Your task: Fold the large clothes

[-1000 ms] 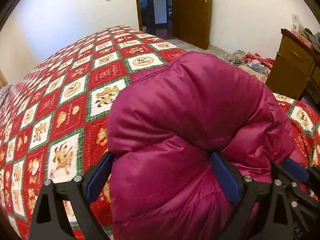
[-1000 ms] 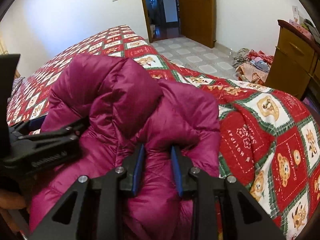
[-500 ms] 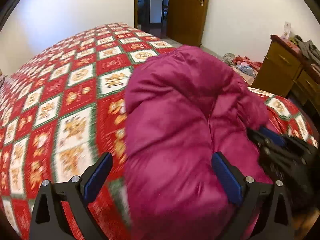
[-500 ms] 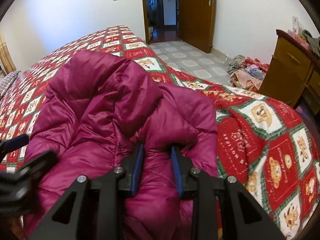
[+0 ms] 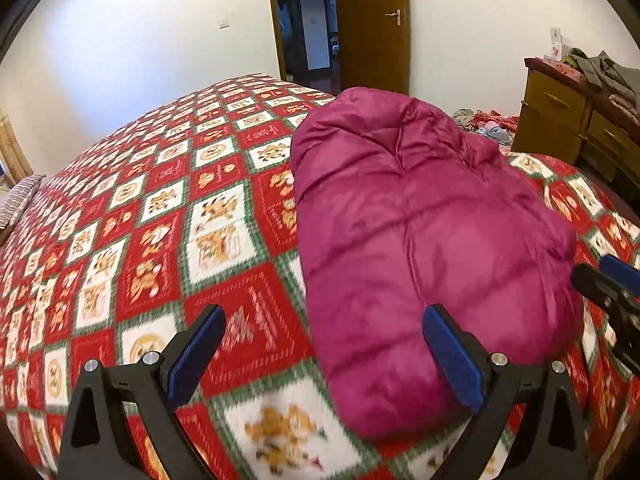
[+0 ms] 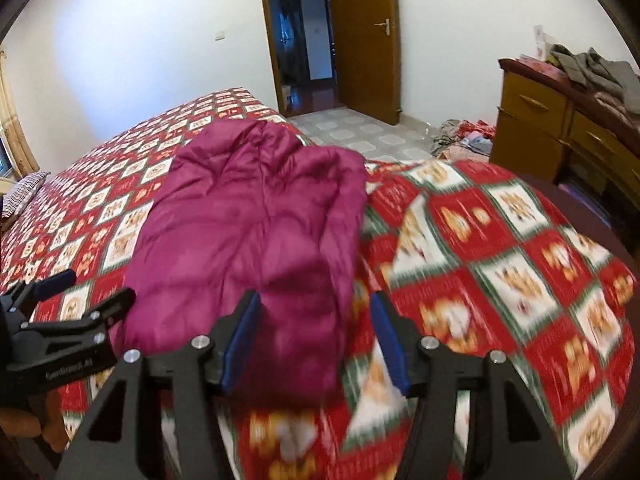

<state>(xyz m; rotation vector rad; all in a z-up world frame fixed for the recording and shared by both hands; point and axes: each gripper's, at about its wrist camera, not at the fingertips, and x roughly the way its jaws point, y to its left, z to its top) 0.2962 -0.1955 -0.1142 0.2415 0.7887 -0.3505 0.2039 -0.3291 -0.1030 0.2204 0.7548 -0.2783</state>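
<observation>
A magenta puffer jacket (image 5: 420,232) lies folded into a thick bundle on the bed; it also shows in the right wrist view (image 6: 256,232). My left gripper (image 5: 324,352) is open and empty, raised at the bundle's near left corner. My right gripper (image 6: 316,340) is open and empty, above the bundle's near right edge. Each gripper shows in the other's view, the right one (image 5: 608,284) at the far right and the left one (image 6: 68,304) at the far left.
The bed carries a red, white and green teddy-bear quilt (image 5: 160,216). A wooden dresser (image 6: 560,128) with clothes on top stands at the right. A heap of clothes (image 6: 464,140) lies on the tiled floor near an open door (image 6: 364,40).
My right gripper opened and let go of the jacket. Both grippers pulled back and up. The jacket dropped from a raised lump into a flatter bundle on the bed.
</observation>
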